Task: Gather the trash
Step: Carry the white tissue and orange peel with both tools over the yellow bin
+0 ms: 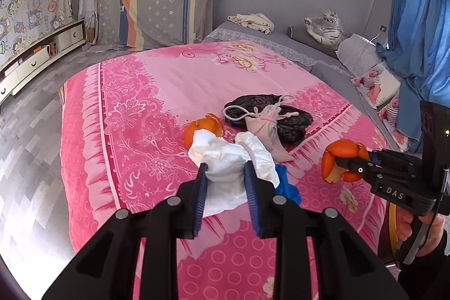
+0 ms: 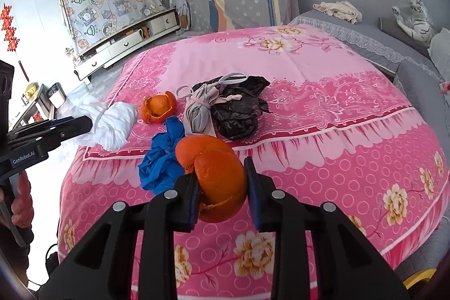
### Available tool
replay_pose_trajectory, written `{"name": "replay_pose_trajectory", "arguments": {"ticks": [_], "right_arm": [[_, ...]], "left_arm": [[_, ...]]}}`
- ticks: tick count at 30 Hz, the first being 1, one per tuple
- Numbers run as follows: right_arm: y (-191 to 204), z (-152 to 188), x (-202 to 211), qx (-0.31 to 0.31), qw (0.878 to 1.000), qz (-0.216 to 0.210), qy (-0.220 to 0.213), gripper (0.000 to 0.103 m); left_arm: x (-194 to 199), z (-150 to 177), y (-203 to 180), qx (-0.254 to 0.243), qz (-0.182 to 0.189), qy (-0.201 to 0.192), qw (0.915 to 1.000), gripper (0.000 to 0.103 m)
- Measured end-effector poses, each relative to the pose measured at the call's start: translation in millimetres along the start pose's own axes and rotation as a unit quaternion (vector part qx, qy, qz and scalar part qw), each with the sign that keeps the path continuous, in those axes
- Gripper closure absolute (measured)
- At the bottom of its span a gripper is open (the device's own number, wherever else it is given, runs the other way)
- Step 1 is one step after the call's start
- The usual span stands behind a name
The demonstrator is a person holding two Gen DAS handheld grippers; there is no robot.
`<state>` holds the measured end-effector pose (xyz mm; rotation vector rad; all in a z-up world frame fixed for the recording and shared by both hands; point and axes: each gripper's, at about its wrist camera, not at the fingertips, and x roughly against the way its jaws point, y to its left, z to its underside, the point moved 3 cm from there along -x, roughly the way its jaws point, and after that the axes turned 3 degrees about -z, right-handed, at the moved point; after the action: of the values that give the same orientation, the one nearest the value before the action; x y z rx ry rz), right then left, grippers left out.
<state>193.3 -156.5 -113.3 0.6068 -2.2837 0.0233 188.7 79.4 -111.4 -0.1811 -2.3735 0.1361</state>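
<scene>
My left gripper (image 1: 225, 169) is shut on a crumpled white tissue wad (image 1: 233, 162) and holds it above the pink bed; it shows in the right wrist view (image 2: 112, 125) too. My right gripper (image 2: 220, 173) is shut on an orange peel (image 2: 216, 176), also seen in the left wrist view (image 1: 341, 159). A second orange peel (image 2: 157, 107) lies on the bedspread, (image 1: 201, 128) behind the tissue. A blue crumpled piece (image 2: 163, 156), a grey cloth pouch with cords (image 2: 198, 108) and a black plastic bag (image 2: 239, 114) lie next to it.
The pink floral bedspread (image 2: 337, 131) covers a large bed. A grey sofa with a toy tiger (image 1: 326, 27) and pillows stands behind. A low white cabinet (image 2: 126, 47) runs along the left wall. A blue curtain (image 1: 416, 18) hangs at the right.
</scene>
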Motion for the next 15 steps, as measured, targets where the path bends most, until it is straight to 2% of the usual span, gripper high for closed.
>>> {"name": "replay_pose_trajectory", "arguments": {"ticks": [15], "right_arm": [[-26,18,37,-0.022,0.999,0.025,-0.016,0.077]], "left_arm": [[16,12,-48,-0.032,0.038,-0.003,0.9988,0.078]]}}
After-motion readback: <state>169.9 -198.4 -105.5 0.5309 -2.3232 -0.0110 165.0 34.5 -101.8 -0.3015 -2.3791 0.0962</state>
